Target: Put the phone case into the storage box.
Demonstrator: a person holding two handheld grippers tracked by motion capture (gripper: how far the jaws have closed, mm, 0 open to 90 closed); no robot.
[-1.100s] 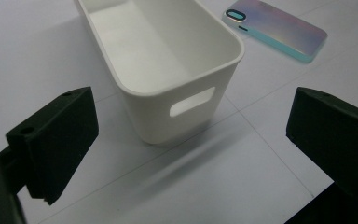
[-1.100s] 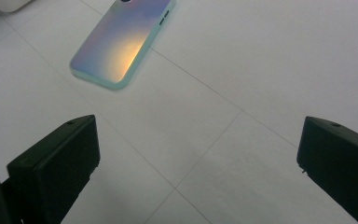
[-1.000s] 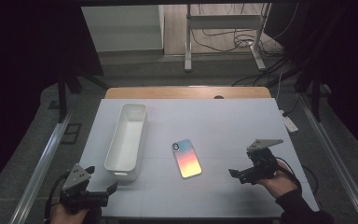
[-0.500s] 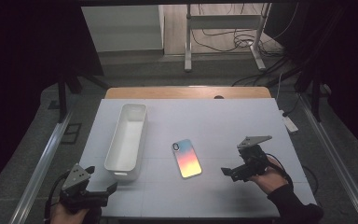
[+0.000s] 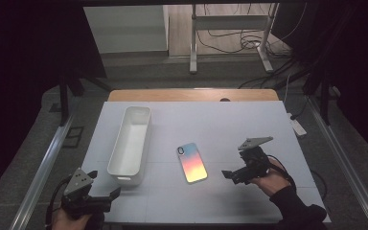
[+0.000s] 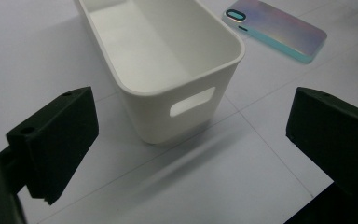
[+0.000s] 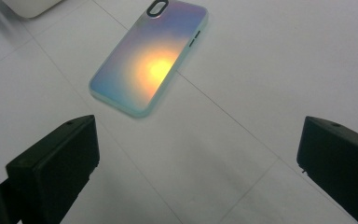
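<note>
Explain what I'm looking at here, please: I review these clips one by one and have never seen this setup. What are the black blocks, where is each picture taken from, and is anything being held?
No robot here: a person at a table holds a hand tool in each hand, each with two black fingers that pinch. The wide picture comes from a fixed camera above, looking down. In it, the left gripper sits at the near left corner and the right gripper at the right, both with forearms coming in from below.

The other two pictures come from cameras riding on the tools, so the black blocks at the bottom are each tool's own fingers, seen close up.

On the table lie a long white bin, with nothing in it, and a phone lying back up in a shiny rainbow case. Both tools are open and hold nothing; the right one points toward the phone.
</note>
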